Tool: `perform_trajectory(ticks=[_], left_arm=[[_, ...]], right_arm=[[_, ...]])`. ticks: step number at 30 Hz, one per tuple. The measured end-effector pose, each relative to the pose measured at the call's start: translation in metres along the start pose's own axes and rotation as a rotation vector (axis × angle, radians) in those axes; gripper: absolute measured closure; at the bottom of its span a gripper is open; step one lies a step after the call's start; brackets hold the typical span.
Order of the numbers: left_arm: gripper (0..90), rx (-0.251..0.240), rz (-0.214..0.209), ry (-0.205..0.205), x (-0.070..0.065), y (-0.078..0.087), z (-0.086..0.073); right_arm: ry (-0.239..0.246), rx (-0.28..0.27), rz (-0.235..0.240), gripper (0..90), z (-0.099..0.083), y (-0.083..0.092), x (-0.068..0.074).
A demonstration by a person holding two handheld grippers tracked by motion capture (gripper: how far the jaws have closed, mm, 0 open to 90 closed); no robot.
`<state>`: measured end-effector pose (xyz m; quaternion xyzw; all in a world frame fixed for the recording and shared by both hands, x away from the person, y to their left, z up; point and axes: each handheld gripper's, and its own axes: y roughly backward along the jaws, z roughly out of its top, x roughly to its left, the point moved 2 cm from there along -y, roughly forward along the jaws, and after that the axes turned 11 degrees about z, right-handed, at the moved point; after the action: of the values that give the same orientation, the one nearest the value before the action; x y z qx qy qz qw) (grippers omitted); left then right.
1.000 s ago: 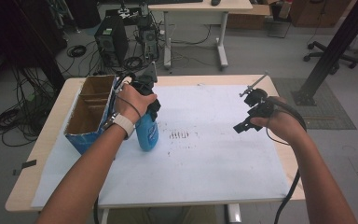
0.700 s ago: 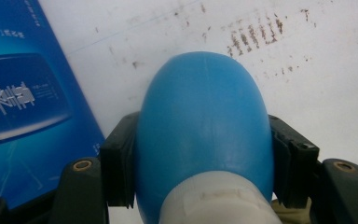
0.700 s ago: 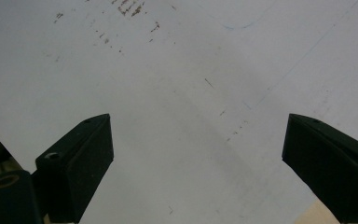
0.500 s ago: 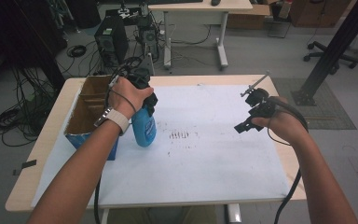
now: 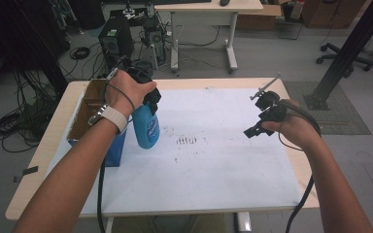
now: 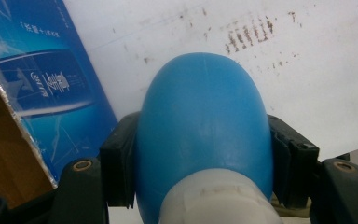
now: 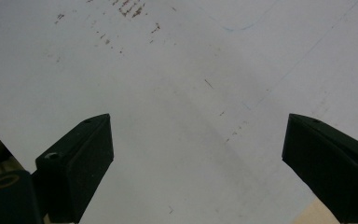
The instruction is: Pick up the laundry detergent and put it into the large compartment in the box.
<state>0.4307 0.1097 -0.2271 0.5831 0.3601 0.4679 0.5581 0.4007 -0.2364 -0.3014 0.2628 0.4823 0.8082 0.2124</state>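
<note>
A blue bottle (image 5: 146, 128) with a white neck hangs upright above the table, right beside the open box (image 5: 85, 111). My left gripper (image 5: 150, 99) is shut on its upper part from above. In the left gripper view both black pads press the sides of the blue bottle (image 6: 205, 116), near the white neck. My right gripper (image 5: 252, 131) hovers over the right side of the white sheet (image 5: 213, 165). Its jaws stand wide apart in the right gripper view (image 7: 196, 154) with nothing between them.
The box is cardboard inside with a glossy blue printed side (image 6: 42, 79) and stands at the table's left edge. Dark smudge marks (image 5: 187, 141) sit mid-sheet. Cables trail from both grippers toward the near edge. Desks, computers and cables stand beyond the table.
My left hand has lifted the blue bottle higher and slightly toward the box. The right hand has stayed where it was.
</note>
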Motion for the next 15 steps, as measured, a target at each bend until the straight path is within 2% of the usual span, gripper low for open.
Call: perform_trajectory(ticks=[9,15], left_arm=[[37.3,0.014,0.013,-0.022,-0.002,0.014,-0.001],[37.3,-0.001,0.015,-0.038,-0.005,0.026,-0.003]], right_arm=[[0.001,-0.002,-0.001,8.8,0.0,0.001,0.001],[0.002,-0.003,-0.001,8.8,0.001,0.001,0.001]])
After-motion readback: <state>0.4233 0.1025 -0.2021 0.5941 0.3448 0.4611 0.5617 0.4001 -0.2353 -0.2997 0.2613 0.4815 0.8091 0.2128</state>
